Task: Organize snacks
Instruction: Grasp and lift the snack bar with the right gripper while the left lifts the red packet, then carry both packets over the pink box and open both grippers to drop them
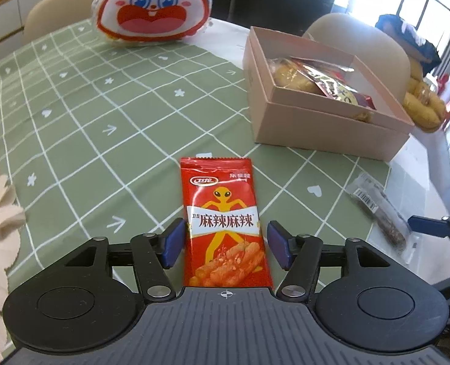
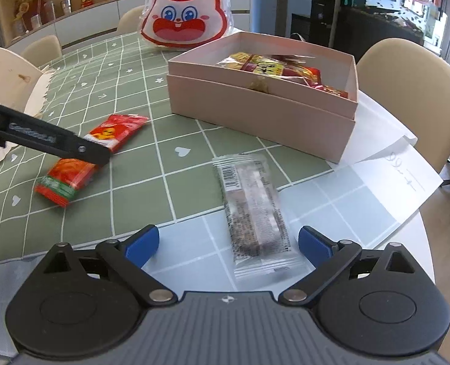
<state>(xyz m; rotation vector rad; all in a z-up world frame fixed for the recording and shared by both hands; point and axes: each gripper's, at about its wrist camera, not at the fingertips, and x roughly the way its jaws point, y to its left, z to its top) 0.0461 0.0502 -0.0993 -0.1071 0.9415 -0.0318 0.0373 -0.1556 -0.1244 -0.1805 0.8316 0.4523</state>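
Beyond both grippers' spread fingers (image 1: 173, 243), pink box (image 1: 325, 127) and rabbit bag (image 1: 155, 6) stand clear

Two hand-held grippers of the same make — black linkages, blue pads

Each of the left gripper (image 1: 226, 243) and right gripper (image 2: 228, 245) has a grey ribbed body with a small white crosshair mark at its front edge, flanked by two round black discs. Black triangular brackets with cut-out windows and straight link bars join at silver pivot screws, carrying flat blue finger pads (image 1: 174, 241). In the right wrist view the left gripper's black bar (image 2: 51, 140) bears faint grey lettering — unreadable — and a small screw.
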